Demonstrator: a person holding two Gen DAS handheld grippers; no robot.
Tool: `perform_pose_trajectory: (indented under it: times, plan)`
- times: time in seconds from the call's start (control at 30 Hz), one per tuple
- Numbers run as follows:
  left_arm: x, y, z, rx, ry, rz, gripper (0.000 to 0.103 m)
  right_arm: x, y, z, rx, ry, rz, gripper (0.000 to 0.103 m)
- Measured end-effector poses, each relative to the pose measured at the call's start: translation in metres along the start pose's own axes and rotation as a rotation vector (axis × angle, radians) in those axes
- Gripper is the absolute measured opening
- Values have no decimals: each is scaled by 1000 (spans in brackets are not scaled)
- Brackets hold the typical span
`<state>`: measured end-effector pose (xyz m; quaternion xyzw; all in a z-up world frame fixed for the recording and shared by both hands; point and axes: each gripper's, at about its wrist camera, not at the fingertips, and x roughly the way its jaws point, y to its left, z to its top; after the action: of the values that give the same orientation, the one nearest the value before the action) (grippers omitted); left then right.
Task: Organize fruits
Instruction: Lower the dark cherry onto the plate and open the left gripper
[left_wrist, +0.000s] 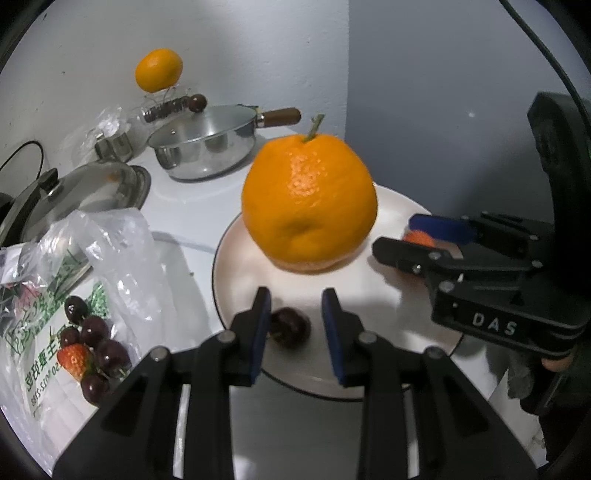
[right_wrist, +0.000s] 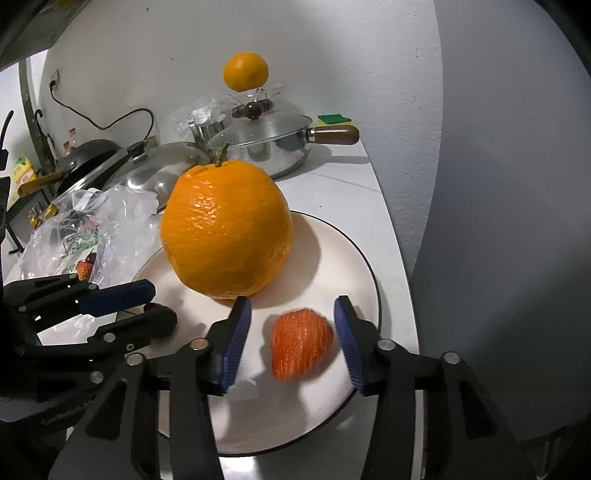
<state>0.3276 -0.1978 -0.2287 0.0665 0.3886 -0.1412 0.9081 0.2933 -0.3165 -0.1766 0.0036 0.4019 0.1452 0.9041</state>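
Right claw (right_wrist: 291, 339) angled downward, jaws apart astride strawberry (right_wrist: 301, 345) on plate (right_wrist: 354, 258).

White counter (left_wrist: 192, 206) bears plate (left_wrist: 391, 206), plastic bag (left_wrist: 122, 254), lidded pan (left_wrist: 210, 147).

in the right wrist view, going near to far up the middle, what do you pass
red strawberry between the right tongs → big orange with a green stem on the white round plate → steel pan with a lid and brown wooden handle → small orange perched at the back wall
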Motion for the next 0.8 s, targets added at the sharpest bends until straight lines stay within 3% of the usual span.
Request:
perform_pose_trajectory:
  times: [0.33,0.43,0.8]
  plan:
    - [-19,6,-3,-16,-32,-3,40,-9,9,1,-11,-15,-16,53]
    - [-28,9,-4,-28,-53,-4,53,-14,15,1,-17,-22,-22,53]
    - [-64,21,-15,-51,-117,-5,53,-42,41,2,-45,-62,-48,53]
